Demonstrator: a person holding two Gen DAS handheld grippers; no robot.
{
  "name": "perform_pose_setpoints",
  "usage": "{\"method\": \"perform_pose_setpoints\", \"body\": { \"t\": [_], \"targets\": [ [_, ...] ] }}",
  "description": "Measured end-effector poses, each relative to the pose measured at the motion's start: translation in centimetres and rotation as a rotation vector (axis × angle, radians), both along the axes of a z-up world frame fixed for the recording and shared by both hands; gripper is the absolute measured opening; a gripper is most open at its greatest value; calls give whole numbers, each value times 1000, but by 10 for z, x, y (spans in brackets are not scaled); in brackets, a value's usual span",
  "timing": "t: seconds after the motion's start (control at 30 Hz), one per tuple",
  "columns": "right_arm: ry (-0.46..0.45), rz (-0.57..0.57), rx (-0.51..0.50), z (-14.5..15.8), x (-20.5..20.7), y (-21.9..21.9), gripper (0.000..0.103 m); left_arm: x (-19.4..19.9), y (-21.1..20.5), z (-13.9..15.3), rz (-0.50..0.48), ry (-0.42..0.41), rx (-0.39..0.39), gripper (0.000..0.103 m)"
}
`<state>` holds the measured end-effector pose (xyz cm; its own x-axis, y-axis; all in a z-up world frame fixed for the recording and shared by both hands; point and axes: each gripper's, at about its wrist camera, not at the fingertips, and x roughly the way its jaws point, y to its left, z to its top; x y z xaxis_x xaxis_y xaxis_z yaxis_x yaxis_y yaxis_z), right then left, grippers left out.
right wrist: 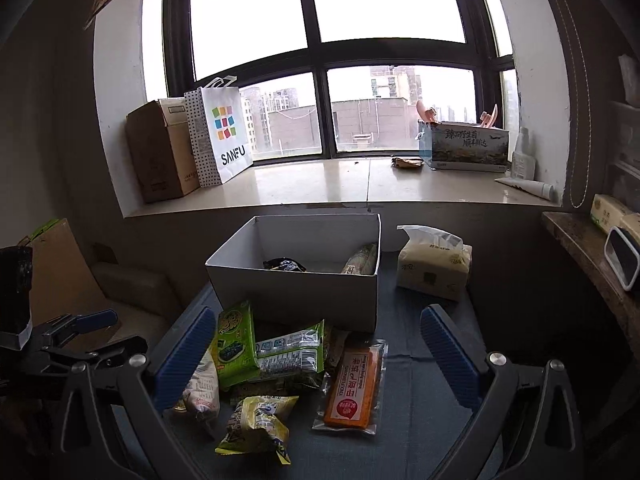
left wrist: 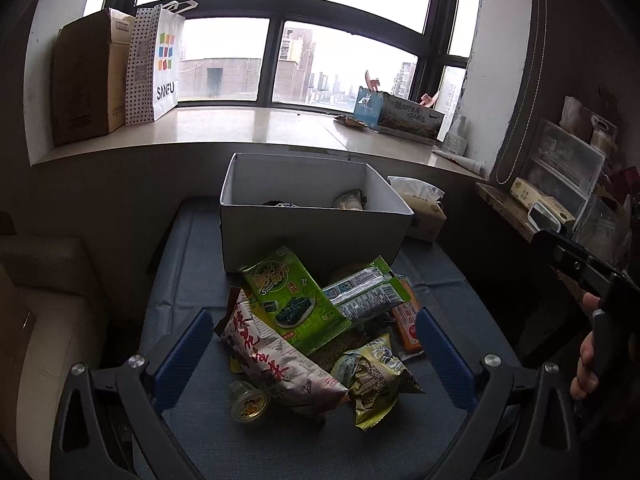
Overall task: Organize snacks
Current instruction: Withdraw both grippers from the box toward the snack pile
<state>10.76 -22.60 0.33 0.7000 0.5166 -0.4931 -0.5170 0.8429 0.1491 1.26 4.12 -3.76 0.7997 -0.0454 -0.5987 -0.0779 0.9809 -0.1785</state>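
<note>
A pile of snack packs lies on the blue table in front of a white box (left wrist: 312,232) (right wrist: 296,292). The pile holds a green seaweed pack (left wrist: 296,300) (right wrist: 234,344), a long white and red bag (left wrist: 276,360), a yellow-green crumpled pack (left wrist: 376,380) (right wrist: 256,424), an orange bar (right wrist: 354,388) (left wrist: 408,324) and a small jelly cup (left wrist: 248,402). Two packs lie inside the box. My left gripper (left wrist: 312,356) is open above the pile. My right gripper (right wrist: 316,356) is open above the orange bar and the pile. Both are empty.
A tissue pack (right wrist: 434,268) (left wrist: 424,208) stands right of the box. The window sill behind holds a cardboard carton (right wrist: 160,152), a white SANFU bag (right wrist: 224,136) and a printed box (right wrist: 468,146). A side shelf (right wrist: 592,248) is at the right.
</note>
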Motion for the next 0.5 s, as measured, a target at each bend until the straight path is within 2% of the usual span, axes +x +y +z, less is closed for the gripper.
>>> {"method": "perform_pose_setpoints", "body": {
  "t": [0.27,0.4,0.5],
  "targets": [
    [138,75,-42,-49,-4,-1,103,-13,23,-11,12,4,-49,103],
    [235,155,-49,-71,1,15,103,-10,30,-24,27,30,-84,103],
    [277,209,-108,-90,3,37,103,-7,34,-35,35,59,-123,103]
  ]
}}
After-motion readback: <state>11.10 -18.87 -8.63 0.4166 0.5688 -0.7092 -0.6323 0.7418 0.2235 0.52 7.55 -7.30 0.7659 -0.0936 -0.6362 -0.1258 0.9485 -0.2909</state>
